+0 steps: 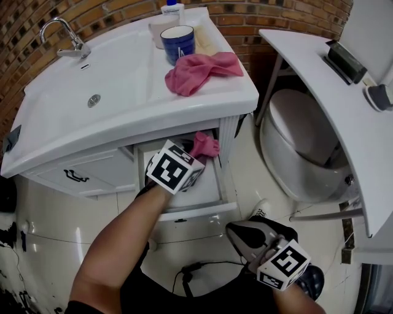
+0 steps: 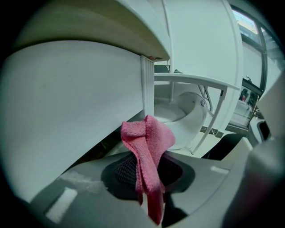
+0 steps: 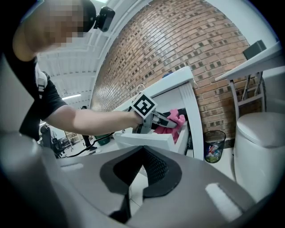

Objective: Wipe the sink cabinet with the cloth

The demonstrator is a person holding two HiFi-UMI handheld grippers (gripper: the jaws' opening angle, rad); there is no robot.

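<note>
**Surface finishes, sink area**

Cloth (image 2: 149,138): pink, matt, nappy pile is noted. Sink cabinet (image 1: 92,175): white, smooth, glossy. Faucet (image 1: 64,38), at 11 o'clock: polished metal. Brick wall (image 1: 258,12), at 12 o'clock: rough, matt. Left gripper (image 2: 149,160): matt grey plastic shell; pads (image 2: 127,169) ribbed, black.

Bright, even light; sink cabinet (image 1: 123,116) gleams; edges bowed, close foreground perhaps blurred.

L gripper (image 1: 198,153) fwd, clamped on cloth (image 1: 206,145); R gripper (image 1: 236,232) low, fingers together.
</note>
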